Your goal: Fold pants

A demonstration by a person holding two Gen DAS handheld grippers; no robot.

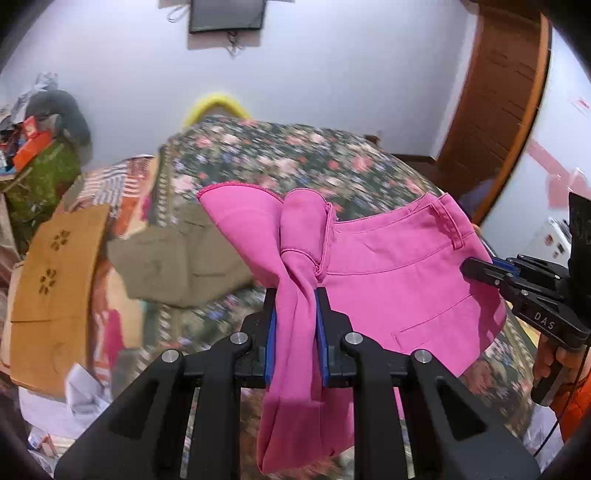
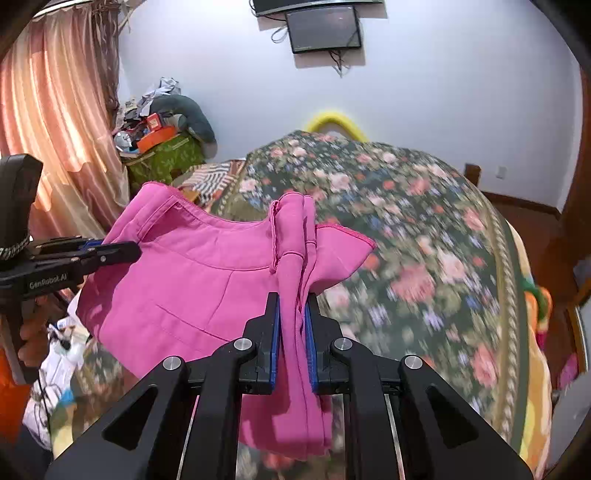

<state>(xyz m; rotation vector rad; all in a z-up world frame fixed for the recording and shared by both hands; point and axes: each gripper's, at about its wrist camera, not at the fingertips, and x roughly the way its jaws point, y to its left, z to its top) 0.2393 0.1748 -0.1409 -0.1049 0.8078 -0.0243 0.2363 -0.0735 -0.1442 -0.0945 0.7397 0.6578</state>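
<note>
Left wrist view: your left claw [image 1: 295, 306] clamped on bunched pink pants [image 1: 399, 273], held above floral bed [image 1: 280, 155]. Right wrist view: right claw [image 2: 292, 314] clamped likewise. Risk: bunched grip yields crooked fold.

Pants [image 1: 391, 266] hang mid-frame above the bed [image 1: 295, 155], between left gripper [image 1: 295, 306] and right gripper [image 2: 291, 314]; monitor [image 2: 323, 29] on wall, top centre

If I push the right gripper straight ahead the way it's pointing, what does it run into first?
The pink pants come first: the right gripper is already shut on a bunch of them. Beyond that, probably the floral bedspread, though depth is hard to judge through the fisheye blur.
</note>
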